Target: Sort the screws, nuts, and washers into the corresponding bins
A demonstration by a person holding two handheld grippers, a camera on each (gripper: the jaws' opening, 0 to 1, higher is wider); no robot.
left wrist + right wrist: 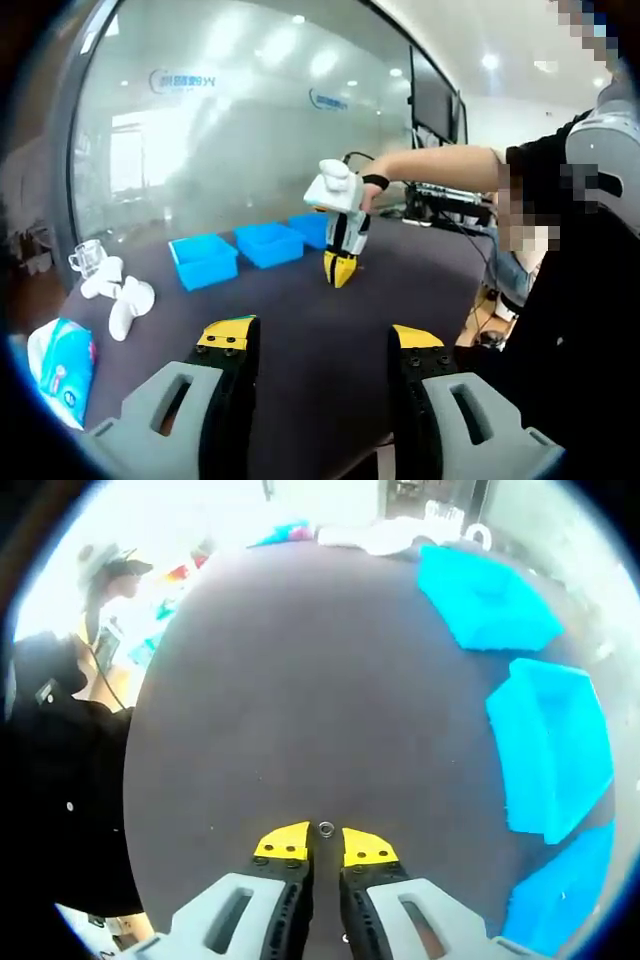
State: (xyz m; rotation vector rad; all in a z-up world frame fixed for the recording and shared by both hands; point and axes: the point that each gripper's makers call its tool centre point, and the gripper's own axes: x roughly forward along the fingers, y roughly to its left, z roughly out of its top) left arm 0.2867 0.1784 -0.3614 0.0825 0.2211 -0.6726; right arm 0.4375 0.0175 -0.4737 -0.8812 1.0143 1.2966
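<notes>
A: Where is the small part?

B: In the right gripper view a small metal ring, a nut or washer [326, 828], I cannot tell which, lies on the dark tabletop [300, 700] right at the tips of the right gripper [326, 842], in the narrow gap between its yellow-tipped fingers [283, 842]. The fingers stand nearly together. Whether they pinch the ring or only flank it, I cannot tell.

A: How much room is there around it?

B: Ahead of the fingers the tabletop runs bare to its far edge. To the right of the fingers three blue bins sit in a row near that edge: the far bin [485, 598], the middle bin [550, 745] and the near bin [560, 895].

A: And the other gripper?

B: In the left gripper view the left gripper [318, 340] hangs above the tabletop with its fingers [228, 335] wide apart and nothing between them. Beyond them the right gripper [340, 270], held by a person's hand [368, 192], points tip-down onto the tabletop just beside the row of bins [268, 243]. Left of the fingers lie white objects [120, 295] and a blue-and-white packet [62, 365] near the tabletop's edge, with a glass wall [240, 110] behind.
</notes>
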